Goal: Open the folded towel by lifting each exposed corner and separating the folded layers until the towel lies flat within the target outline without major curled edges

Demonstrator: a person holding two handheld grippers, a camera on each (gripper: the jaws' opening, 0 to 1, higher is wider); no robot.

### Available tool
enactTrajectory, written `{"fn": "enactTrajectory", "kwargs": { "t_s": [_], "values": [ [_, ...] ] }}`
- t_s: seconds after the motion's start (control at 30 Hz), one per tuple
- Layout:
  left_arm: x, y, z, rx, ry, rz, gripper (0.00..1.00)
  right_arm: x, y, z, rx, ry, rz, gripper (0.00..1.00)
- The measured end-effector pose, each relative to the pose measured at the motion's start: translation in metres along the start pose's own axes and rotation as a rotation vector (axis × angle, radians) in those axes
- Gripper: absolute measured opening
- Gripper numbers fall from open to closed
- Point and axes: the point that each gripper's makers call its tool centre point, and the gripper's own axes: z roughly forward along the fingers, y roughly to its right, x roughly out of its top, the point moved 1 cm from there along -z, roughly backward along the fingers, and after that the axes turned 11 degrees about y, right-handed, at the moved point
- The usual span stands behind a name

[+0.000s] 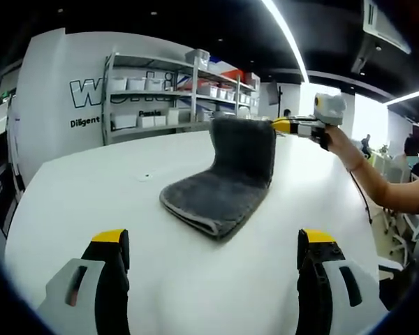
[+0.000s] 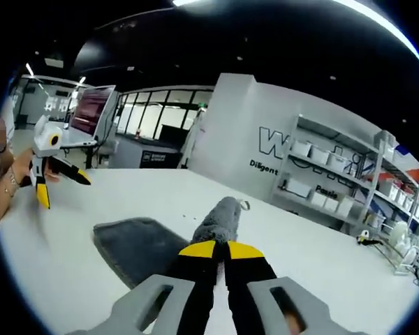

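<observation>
A dark grey towel (image 1: 220, 192) lies on the white table (image 1: 84, 188), still folded at its near end. Its far flap stands upright, pinched at the top right corner by my right gripper (image 1: 278, 125), which a hand (image 1: 337, 142) holds. My left gripper (image 1: 213, 241) hovers open just short of the towel's near edge, touching nothing. In the right gripper view, my right gripper (image 2: 220, 250) is shut on the towel (image 2: 136, 244), and the raised flap hangs beyond its tips. The left gripper (image 2: 61, 188) stands open at the far left above the table (image 2: 321, 269).
Metal shelves (image 1: 160, 91) with white bins stand behind the table against a lettered wall, also shelves (image 2: 335, 192). A screen (image 2: 91, 112) and desks sit beyond the table's far side. Chairs (image 1: 398, 230) and people are off the right edge. Bare tabletop surrounds the towel.
</observation>
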Motion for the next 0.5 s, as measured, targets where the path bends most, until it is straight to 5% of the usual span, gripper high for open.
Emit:
{"fn": "enactTrajectory", "kwargs": {
  "t_s": [0.5],
  "values": [
    [0.006, -0.016, -0.001, 0.010, -0.003, 0.004, 0.99, -0.053, 0.033, -0.006, -0.078, -0.094, 0.025, 0.00]
  ]
}}
